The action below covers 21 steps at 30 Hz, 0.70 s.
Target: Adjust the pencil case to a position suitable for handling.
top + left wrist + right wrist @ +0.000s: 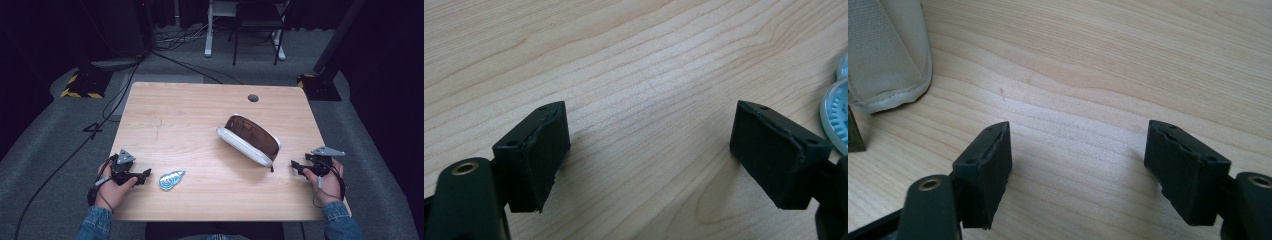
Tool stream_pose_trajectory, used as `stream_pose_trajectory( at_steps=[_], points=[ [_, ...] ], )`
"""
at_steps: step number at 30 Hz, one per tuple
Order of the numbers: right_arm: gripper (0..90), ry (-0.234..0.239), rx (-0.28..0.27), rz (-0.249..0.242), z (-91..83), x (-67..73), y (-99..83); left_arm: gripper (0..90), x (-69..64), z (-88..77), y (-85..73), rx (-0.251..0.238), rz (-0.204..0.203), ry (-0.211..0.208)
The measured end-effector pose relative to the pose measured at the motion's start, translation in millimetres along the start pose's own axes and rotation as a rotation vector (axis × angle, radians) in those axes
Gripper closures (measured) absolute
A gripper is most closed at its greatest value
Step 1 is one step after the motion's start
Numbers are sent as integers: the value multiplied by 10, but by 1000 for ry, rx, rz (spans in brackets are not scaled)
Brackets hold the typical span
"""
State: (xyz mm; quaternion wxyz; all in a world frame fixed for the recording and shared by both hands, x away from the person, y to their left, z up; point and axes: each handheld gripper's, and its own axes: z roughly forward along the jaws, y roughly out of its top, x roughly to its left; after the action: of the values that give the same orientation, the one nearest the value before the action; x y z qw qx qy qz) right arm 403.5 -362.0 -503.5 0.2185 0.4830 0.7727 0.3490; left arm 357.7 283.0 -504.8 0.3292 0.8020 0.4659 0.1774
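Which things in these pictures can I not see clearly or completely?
- Pouch: high view too small to show whether anything is inside; cut off by the left edge in the right gripper view.
- Blue ornament: pattern too small in high view; cut by the right edge in the left gripper view.

A white pouch [248, 141] with a brown window lies mid-table; a blue-white shell-shaped piece [171, 180] lies near the front edge.

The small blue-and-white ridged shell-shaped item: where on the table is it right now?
In the high view the small blue-and-white shell-shaped item lies flat near the wooden table's front edge, left of centre, just beside the open left gripper and apart from the white-and-brown zipped pouch.
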Motion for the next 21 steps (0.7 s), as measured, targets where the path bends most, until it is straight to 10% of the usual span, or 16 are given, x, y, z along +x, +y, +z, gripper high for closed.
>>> stream_pose_trajectory(
  at_steps=[21],
  points=[
    [310, 54, -93, -3, -196, 123, 185, 166, 1, -1, 0, 0, 0, -2]
  ],
)
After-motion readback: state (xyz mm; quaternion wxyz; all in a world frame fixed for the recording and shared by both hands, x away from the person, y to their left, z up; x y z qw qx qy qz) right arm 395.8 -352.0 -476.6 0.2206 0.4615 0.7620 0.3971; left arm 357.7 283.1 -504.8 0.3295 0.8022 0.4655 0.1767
